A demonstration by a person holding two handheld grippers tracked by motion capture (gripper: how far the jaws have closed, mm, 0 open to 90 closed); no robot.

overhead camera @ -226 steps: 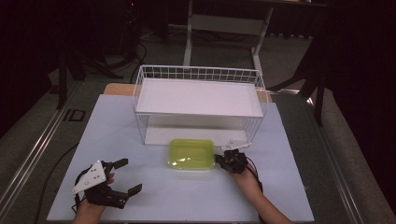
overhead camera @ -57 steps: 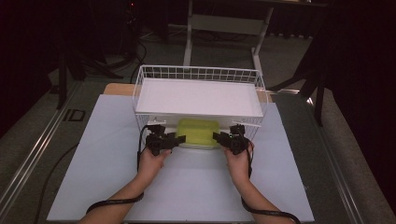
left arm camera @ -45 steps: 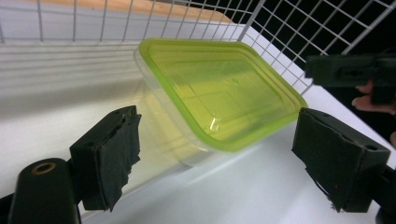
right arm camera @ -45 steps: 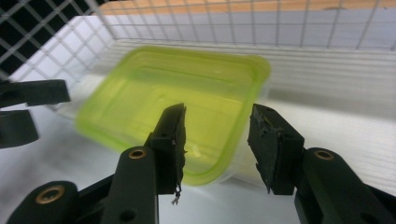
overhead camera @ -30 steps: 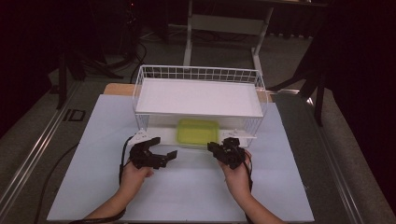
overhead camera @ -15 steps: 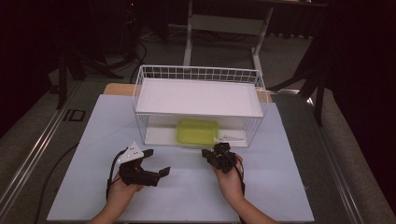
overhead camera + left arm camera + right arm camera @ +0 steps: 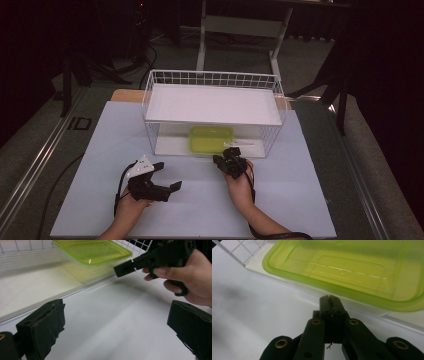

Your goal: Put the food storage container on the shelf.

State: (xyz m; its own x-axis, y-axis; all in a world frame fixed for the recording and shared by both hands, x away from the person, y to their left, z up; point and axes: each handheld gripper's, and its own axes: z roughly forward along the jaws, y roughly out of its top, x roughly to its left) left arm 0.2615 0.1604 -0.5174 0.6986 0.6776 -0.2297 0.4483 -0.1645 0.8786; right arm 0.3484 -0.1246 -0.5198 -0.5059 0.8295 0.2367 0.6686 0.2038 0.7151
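A yellow-green lidded plastic container sits on the lower shelf of a white wire rack, near its open front. My left gripper hovers over the white table at the front left, jaws wide open and empty; its view shows the container ahead and the other gripper held by a hand. My right gripper is just in front of the rack, shut with nothing between its jaws. In its own view the shut tips stop just short of the container's lid.
The rack has a white upper shelf above the container. The white table top spreads around both hands. Dark floor, a desk frame and cables lie beyond the table.
Both grippers have drawn back from the rack toward the person. The container stays on the lower shelf where they left it. The left gripper has opened wide.
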